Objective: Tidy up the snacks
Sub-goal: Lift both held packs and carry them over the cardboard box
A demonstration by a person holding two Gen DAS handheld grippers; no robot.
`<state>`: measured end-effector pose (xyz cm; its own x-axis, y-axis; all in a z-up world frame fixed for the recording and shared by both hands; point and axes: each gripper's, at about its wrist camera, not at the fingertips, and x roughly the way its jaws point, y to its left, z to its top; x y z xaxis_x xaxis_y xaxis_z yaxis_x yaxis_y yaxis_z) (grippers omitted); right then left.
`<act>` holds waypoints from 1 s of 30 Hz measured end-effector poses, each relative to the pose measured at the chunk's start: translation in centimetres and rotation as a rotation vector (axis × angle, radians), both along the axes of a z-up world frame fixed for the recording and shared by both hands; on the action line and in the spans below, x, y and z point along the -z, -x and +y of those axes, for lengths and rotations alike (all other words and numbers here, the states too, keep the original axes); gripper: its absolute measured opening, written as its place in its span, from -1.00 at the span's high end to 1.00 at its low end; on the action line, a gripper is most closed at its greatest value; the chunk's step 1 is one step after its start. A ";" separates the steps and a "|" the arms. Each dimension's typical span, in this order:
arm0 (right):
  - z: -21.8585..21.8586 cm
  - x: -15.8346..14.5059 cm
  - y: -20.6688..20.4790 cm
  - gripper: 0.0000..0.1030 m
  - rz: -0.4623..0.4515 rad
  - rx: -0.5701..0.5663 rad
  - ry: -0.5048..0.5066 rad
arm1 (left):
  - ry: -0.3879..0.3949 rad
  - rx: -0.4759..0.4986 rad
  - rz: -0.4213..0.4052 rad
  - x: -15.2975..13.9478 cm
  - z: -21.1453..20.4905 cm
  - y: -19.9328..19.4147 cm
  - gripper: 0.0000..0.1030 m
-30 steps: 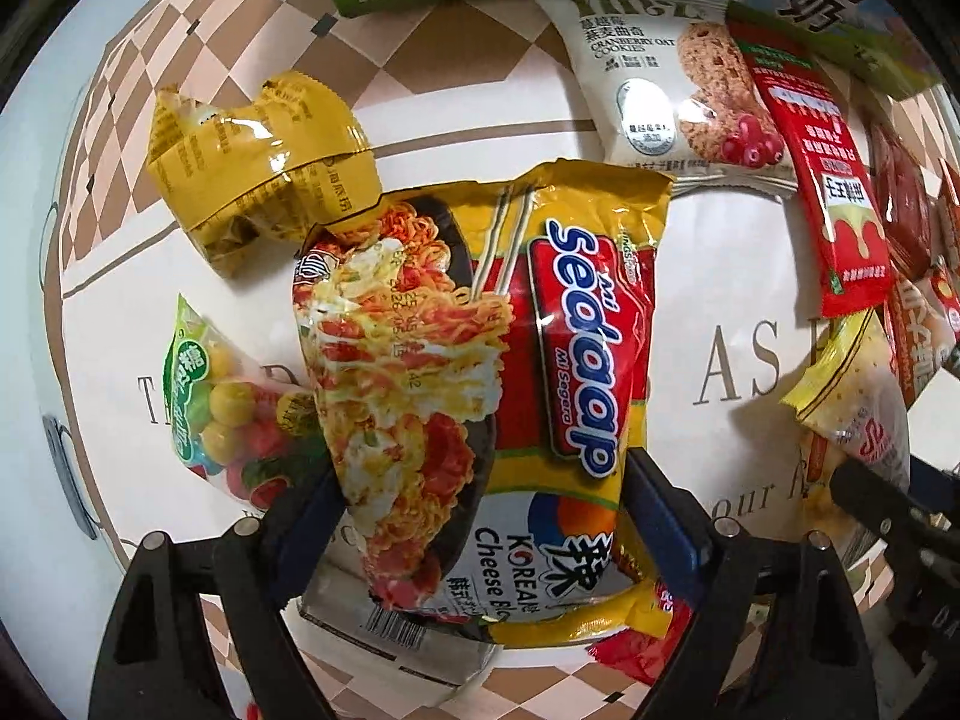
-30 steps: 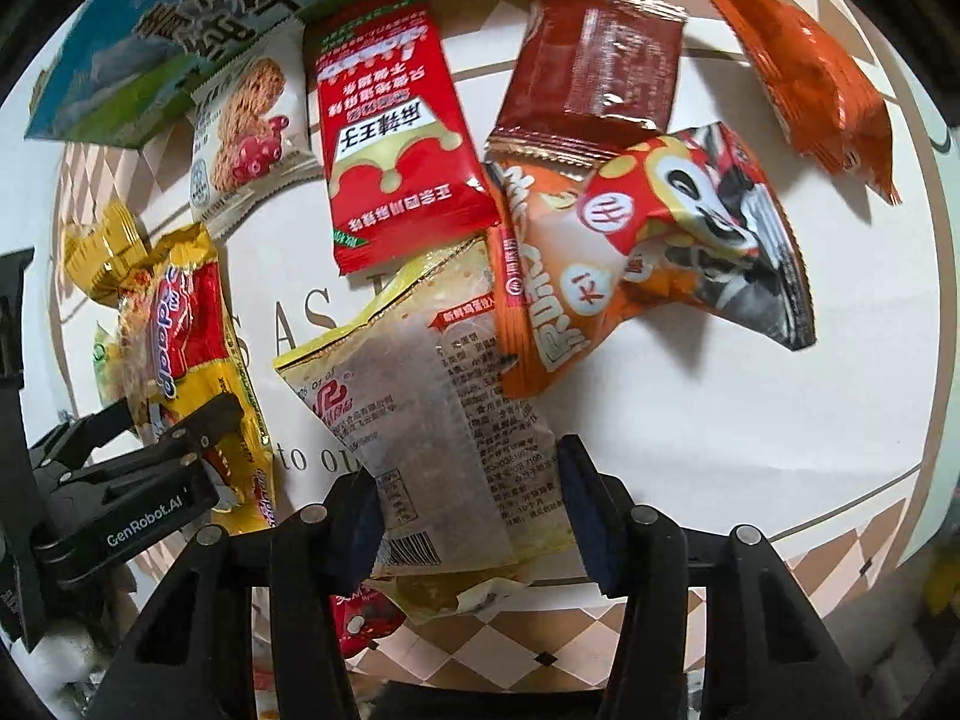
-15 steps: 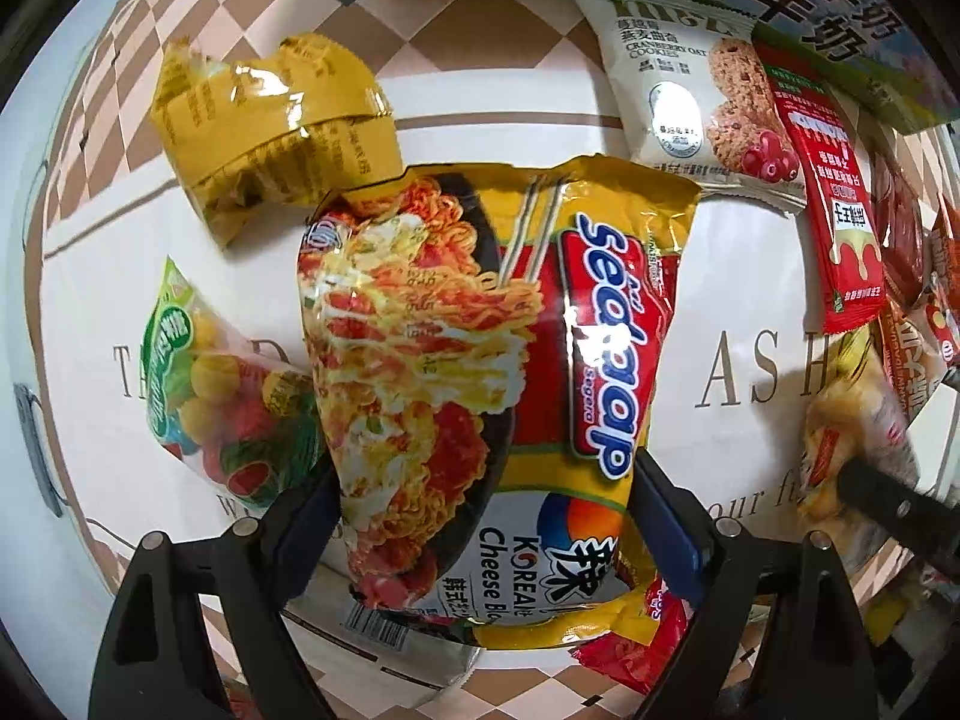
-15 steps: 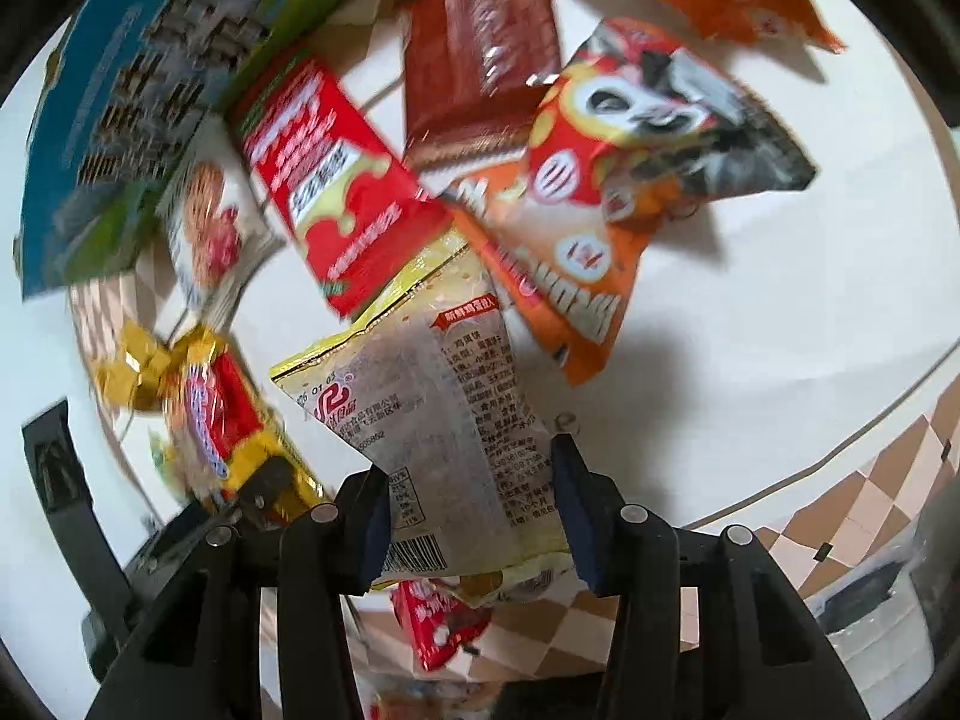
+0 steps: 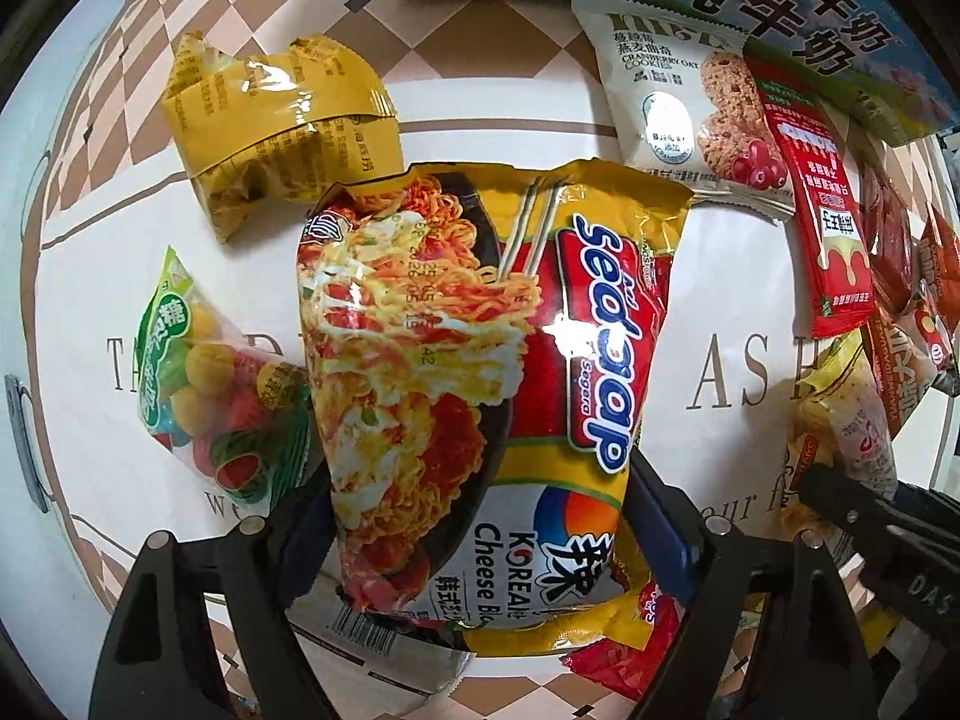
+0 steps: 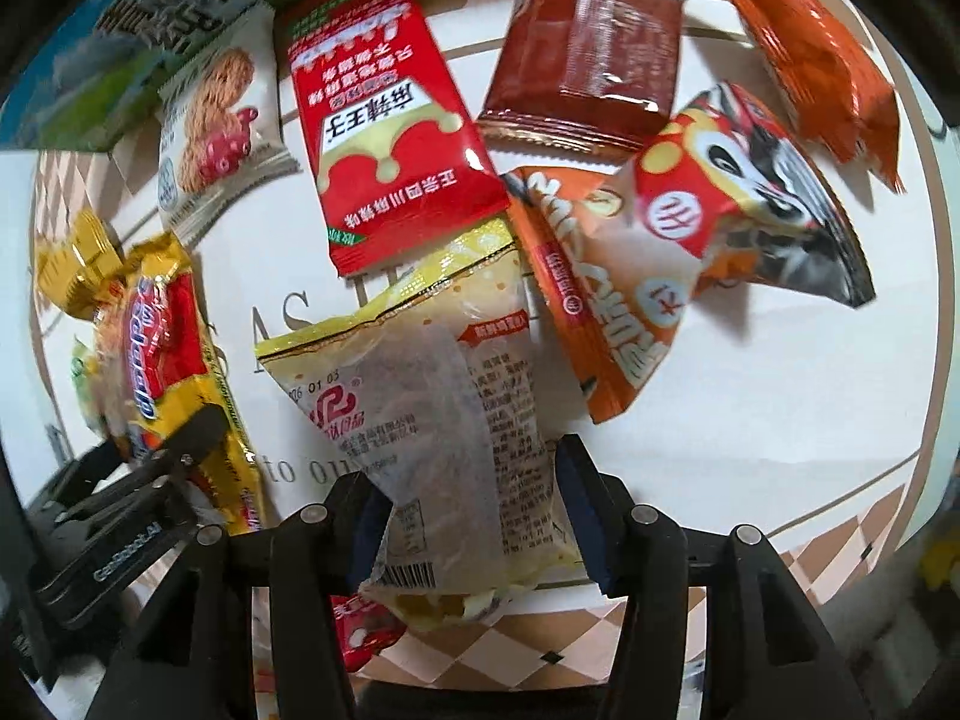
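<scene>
The noodle packet (image 5: pixel 474 396) stands lengthwise between the closing left hand-held gripper (image 5: pixel 480 534) pads above the worktop (image 5: pixel 720 276), top edge pointing away, while the right hand-held gripper (image 6: pixel 474 516) clamps a pale snack bag (image 6: pixel 444 432).

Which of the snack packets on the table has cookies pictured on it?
The white cranberry oat cookie packet, lying by the milk carton at the far edge; the red sachet beside it carries only text and no food photo.

Glossy plastic noodle packet (image 5: pixel 480 372), translucent crinkled wrapper (image 6: pixel 456 450), smooth tablecloth (image 6: pixel 750 372)
</scene>
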<state>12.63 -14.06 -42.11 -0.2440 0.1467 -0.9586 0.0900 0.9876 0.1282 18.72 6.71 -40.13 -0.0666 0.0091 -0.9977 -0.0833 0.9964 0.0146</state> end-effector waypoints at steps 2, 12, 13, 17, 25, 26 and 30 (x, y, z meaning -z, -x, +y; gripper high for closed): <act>0.8 -0.5 0.4 -0.01 -0.020 -0.017 0.014 | -0.006 0.004 -0.005 -0.2 -0.1 0.1 -0.65; 4.5 -4.1 -4.1 0.25 -0.051 -0.072 -0.013 | -0.039 -0.011 -0.051 -3.5 -0.9 1.5 -0.59; 4.5 -4.7 -4.2 0.25 -0.056 -0.071 -0.029 | -0.038 -0.012 -0.062 -4.1 -1.1 1.8 -0.59; 3.7 -7.3 -4.4 0.26 -0.085 -0.084 -0.073 | -0.034 -0.013 -0.106 -6.9 -1.8 2.9 -0.59; 1.1 -12.9 -6.3 0.27 -0.164 -0.065 -0.180 | 0.009 -0.001 -0.232 -14.3 -2.7 3.7 -0.59; -0.4 -14.3 -6.4 0.27 -0.177 -0.059 -0.193 | 0.015 0.003 -0.246 -15.3 -2.7 3.3 -0.59; -2.6 -18.9 -8.2 0.27 -0.246 -0.013 -0.253 | 0.050 0.019 -0.308 -19.0 -3.8 0.9 -0.59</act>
<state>20.88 -16.69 -23.19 -0.0132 0.3855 -0.9226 0.0138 0.9227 0.3853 17.80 2.96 -21.17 0.2389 -0.0423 -0.9701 -0.0578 0.9967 -0.0577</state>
